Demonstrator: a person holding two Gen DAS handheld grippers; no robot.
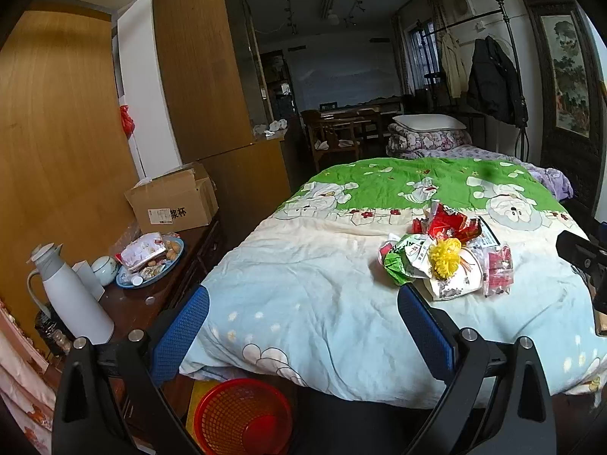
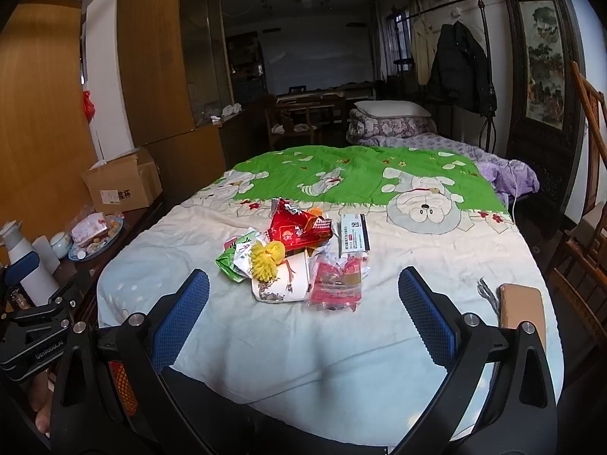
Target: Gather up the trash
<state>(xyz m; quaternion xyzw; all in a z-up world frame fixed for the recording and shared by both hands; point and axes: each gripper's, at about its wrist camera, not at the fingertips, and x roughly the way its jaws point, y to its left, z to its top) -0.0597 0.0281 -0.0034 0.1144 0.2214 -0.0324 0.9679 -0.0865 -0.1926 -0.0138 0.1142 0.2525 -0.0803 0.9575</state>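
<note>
A pile of trash lies on the bed quilt (image 1: pixel 303 284): a red snack wrapper (image 1: pixel 447 225), a green wrapper (image 1: pixel 398 261), a yellow pom-pom flower (image 1: pixel 444 256), a white paper bowl (image 1: pixel 451 284) and a clear bag with red contents (image 1: pixel 499 271). The same pile shows in the right wrist view, with the red wrapper (image 2: pixel 297 229), the yellow flower (image 2: pixel 265 259), the clear bag (image 2: pixel 335 282) and a white card (image 2: pixel 353 237). A red mesh bin (image 1: pixel 242 415) stands on the floor below the bed's near edge. My left gripper (image 1: pixel 303 326) is open and empty above the bed edge. My right gripper (image 2: pixel 303 313) is open and empty, short of the pile.
A side table (image 1: pixel 129 303) on the left holds a white thermos (image 1: pixel 68 295), a plate of snacks (image 1: pixel 151 261) and a cardboard box (image 1: pixel 174 201). A phone (image 2: pixel 521 309) and a cable lie at the bed's right. A wooden chair (image 2: pixel 584 250) stands right of the bed.
</note>
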